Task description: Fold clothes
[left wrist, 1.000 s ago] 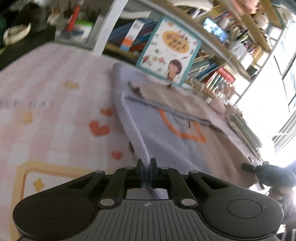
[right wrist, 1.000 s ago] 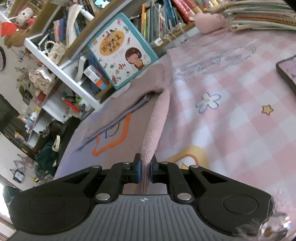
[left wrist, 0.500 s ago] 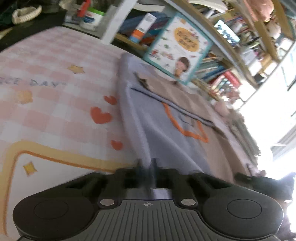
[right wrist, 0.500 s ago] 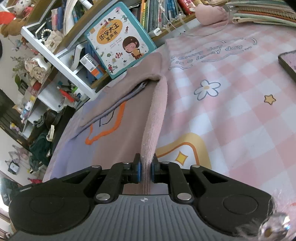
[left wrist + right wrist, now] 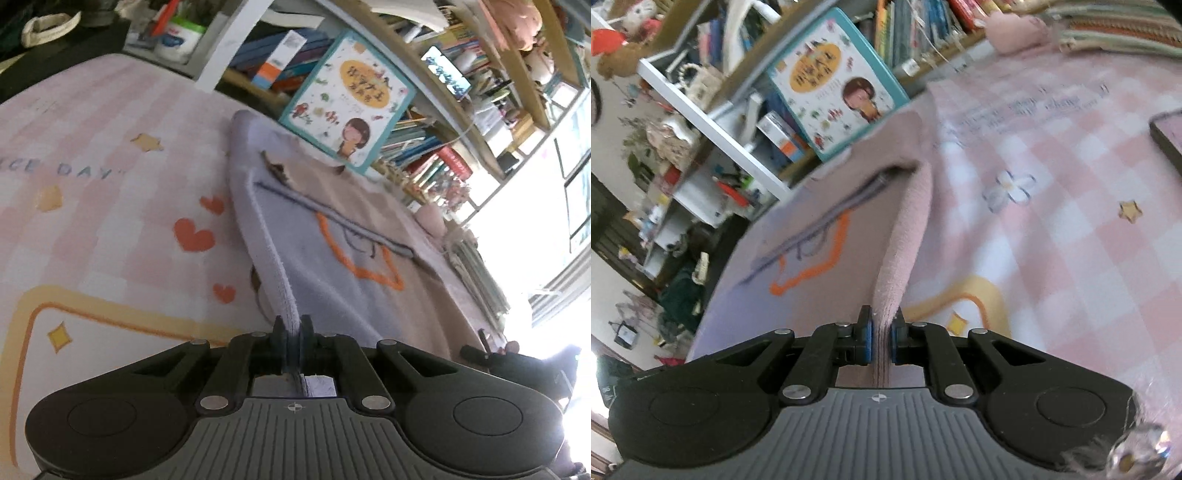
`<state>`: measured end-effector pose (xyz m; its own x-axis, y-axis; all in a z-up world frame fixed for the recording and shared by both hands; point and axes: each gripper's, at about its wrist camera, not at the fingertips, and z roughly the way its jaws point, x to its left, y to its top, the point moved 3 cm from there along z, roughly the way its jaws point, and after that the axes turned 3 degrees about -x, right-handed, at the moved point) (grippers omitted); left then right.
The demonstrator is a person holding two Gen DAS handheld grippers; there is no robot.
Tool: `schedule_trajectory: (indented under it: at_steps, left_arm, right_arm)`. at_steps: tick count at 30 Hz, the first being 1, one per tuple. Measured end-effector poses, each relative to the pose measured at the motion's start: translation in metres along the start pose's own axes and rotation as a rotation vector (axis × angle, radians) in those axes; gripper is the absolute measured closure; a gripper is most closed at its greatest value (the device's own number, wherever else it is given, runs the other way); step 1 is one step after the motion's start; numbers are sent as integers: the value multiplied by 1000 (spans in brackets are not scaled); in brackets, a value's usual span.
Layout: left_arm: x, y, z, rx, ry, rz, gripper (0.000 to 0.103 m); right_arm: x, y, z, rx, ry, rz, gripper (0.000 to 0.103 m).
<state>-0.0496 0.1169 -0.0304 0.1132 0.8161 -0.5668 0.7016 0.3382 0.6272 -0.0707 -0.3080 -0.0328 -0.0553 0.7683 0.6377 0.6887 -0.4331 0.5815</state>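
1. My left gripper [image 5: 291,326] is clenched on the lavender edge of the sweater [image 5: 332,280], which lies flat on the pink checked sheet [image 5: 110,177], its far end just below the picture book [image 5: 351,99] propped against the shelves.
2. My right gripper [image 5: 882,323] is pinched tight on the sweater's [image 5: 798,236] pink edge, on the side away from the book's shelf corner.
3. I judge I am at the start of a fold — both near corners held, fabric taut. Next I must lift both together and carry them toward the book, keeping the edges level.
4. Only the left view shows the red hearts [image 5: 194,236] beside the sweater; only the right view shows the dark phone [image 5: 1171,136], well apart from it.
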Motion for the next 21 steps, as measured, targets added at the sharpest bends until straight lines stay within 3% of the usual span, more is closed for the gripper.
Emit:
schedule_trajectory:
  at_steps: [7, 10, 13, 17, 21]
  left_arm:
    - [7, -6, 5, 21, -13, -35, 86]
    - [8, -8, 6, 20, -26, -39, 87]
    - [8, -7, 8, 20, -20, -23, 98]
    - [8, -10, 6, 11, -30, -18, 99]
    - [5, -16, -5, 9, -56, -33, 99]
  right_arm:
    - [-6, -3, 2, 7, 7, 7, 91]
    - [-7, -3, 3, 9, 17, 6, 91]
    - [-9, -3, 3, 9, 23, 10, 93]
    - [-8, -6, 0, 7, 25, 11, 95]
    - [-7, -10, -10, 6, 84, 50, 96]
